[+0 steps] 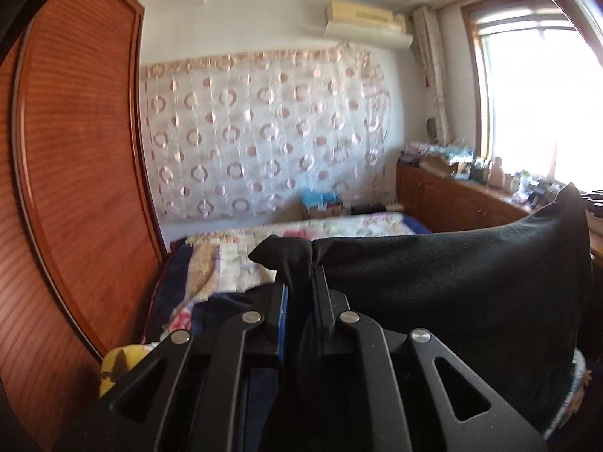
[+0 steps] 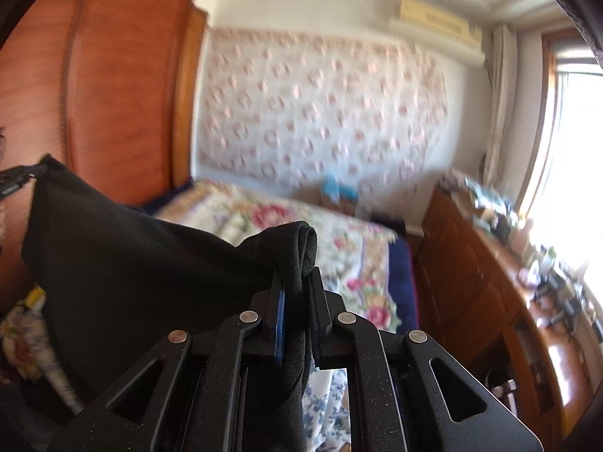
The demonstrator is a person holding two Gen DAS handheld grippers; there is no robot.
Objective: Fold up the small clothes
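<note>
The black garment [image 1: 452, 286] hangs in the air above the floral bedspread [image 1: 241, 260], stretched between the two tongs. The left tongs [image 1: 301, 286] are nearly closed on one bunched corner of it, cloth squeezed between the blue-edged pads and a small tuft poking out past the tips. The right tongs [image 2: 297, 282] are likewise pinched almost shut on the opposite corner, where a rolled hem curls over the tips. In the left wrist view the cloth runs off to the right and rises to a point where the other tongs hold it; the right wrist view shows the same span mirrored to the left. The cloth sags a little between the two holds and is not taut.

What sort of garment it is I cannot tell; only a dark, felt-like sheet shows.

The main risk, as I judge it, is a slip. Each hold takes only a small bunched corner, so a quick swing or a pull apart could draw the fabric out of one pair of tongs, leaving it dangling from one corner and the fold lost. Both views are blurred, which suggests brisk movement and makes that likelier. A second risk is an uneven laydown: if the two corners do not come down level, or the slack middle lands first, the cloth will crease or double under itself on the bed. Other clothes lie near the bed's edge [image 1: 226, 301] below the left tongs, and the hanging hem could drag across them.
</note>
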